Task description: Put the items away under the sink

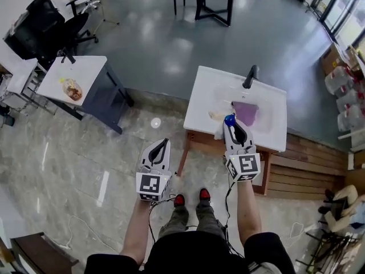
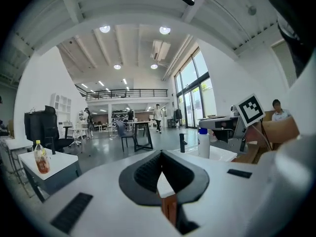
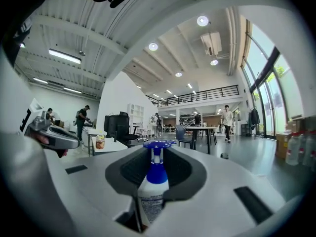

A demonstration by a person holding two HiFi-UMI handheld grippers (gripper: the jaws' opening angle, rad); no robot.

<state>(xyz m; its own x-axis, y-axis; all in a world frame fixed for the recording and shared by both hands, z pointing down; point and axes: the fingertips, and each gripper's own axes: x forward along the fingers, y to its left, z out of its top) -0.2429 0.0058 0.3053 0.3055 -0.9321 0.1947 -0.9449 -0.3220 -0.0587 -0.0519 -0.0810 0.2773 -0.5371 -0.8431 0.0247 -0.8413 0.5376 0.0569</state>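
A white bottle with a blue cap (image 1: pixel 230 119) (image 3: pixel 154 181) stands upright between the jaws of my right gripper (image 1: pixel 234 129) (image 3: pixel 157 154), which is shut on its neck and shoulder, above the front edge of the white sink (image 1: pixel 205 96). In the left gripper view the same bottle (image 2: pixel 203 143) shows in front of the black faucet (image 2: pixel 182 143). A purple item lies in the basin (image 1: pixel 246 113). My left gripper (image 1: pixel 165 142) (image 2: pixel 160 154) hangs over the floor left of the sink, its pads meeting at the tips with nothing between them.
The sink rests on a wooden frame (image 1: pixel 188 150). A white side table (image 1: pixel 85 67) with a small item (image 1: pixel 72 88) stands to the left, with a black office chair (image 1: pixel 45 21) behind it. Water jugs (image 1: pixel 342 90) and wooden decking (image 1: pixel 308 164) lie to the right.
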